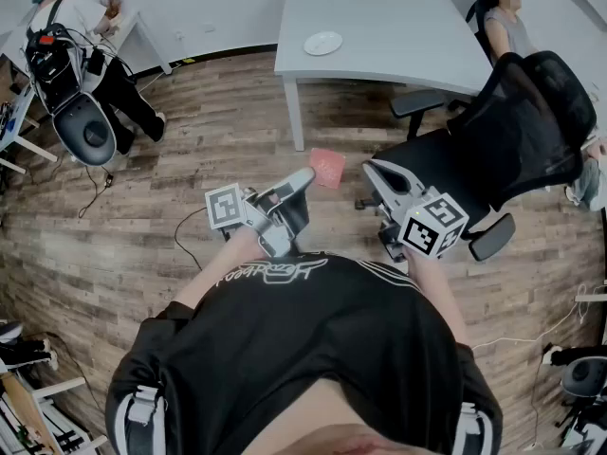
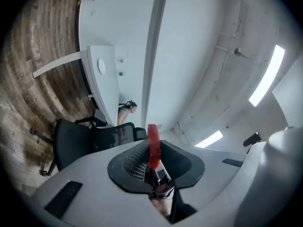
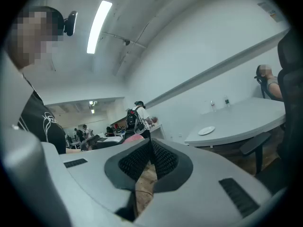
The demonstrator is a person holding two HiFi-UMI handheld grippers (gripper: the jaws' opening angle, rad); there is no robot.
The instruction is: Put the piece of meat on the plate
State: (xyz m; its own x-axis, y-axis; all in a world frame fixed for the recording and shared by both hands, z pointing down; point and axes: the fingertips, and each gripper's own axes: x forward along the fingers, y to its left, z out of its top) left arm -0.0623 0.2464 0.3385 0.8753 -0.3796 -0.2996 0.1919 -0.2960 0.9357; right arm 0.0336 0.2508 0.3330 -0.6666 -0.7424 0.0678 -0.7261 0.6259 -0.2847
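A flat pink-red piece of meat [image 1: 328, 168] hangs over the wooden floor, with my left gripper [image 1: 305, 178] shut on its near edge. In the left gripper view the meat [image 2: 153, 143] shows edge-on as a red strip pinched between the dark pads. A small white plate [image 1: 322, 43] lies on the white table [image 1: 398, 36] farther ahead; it shows too as the plate [image 2: 101, 66] and the plate [image 3: 206, 130]. My right gripper [image 1: 373, 170] is held level beside the left one. In its own view the right gripper [image 3: 150, 144] is shut, with nothing between its pads.
A black office chair [image 1: 512, 131] stands just right of my right gripper, between me and the table's right end. One person sits at the far right [image 1: 507, 17]. Another person with a backpack [image 1: 66, 50] stands at a desk far left. A cable [image 1: 95, 192] lies on the floor.
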